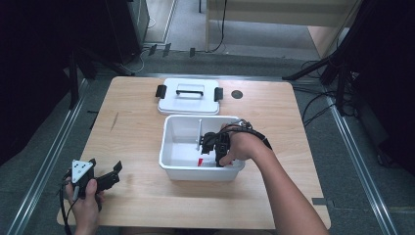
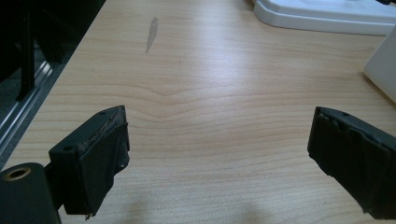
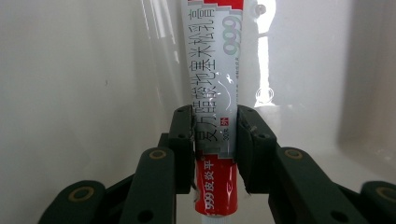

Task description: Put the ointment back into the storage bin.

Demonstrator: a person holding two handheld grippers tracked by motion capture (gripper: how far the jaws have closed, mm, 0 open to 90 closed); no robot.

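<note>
Nearest, the left gripper [image 1: 105, 178] rested on the tabletop [image 1: 147, 147], fingers spread and empty. Farther right, inside the white bin [image 1: 169, 147], the right gripper [image 3: 215, 135] pinched an ointment tube [image 3: 212, 84] mid-body; it looked light, soft, easily dented. The lid [image 1: 188, 100] lay beyond.

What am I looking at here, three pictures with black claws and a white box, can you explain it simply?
A person sits at a wooden table holding a hand-operated two-jaw gripper in each hand. One picture comes from a camera above; the other two from cameras riding on the grippers. On the table are a white bin and, behind it, its lid. The right gripper reaches into the bin, jaws closed on a silver and red ointment tube. The left gripper rests near the table's edge, jaws wide apart and holding nothing.
</note>
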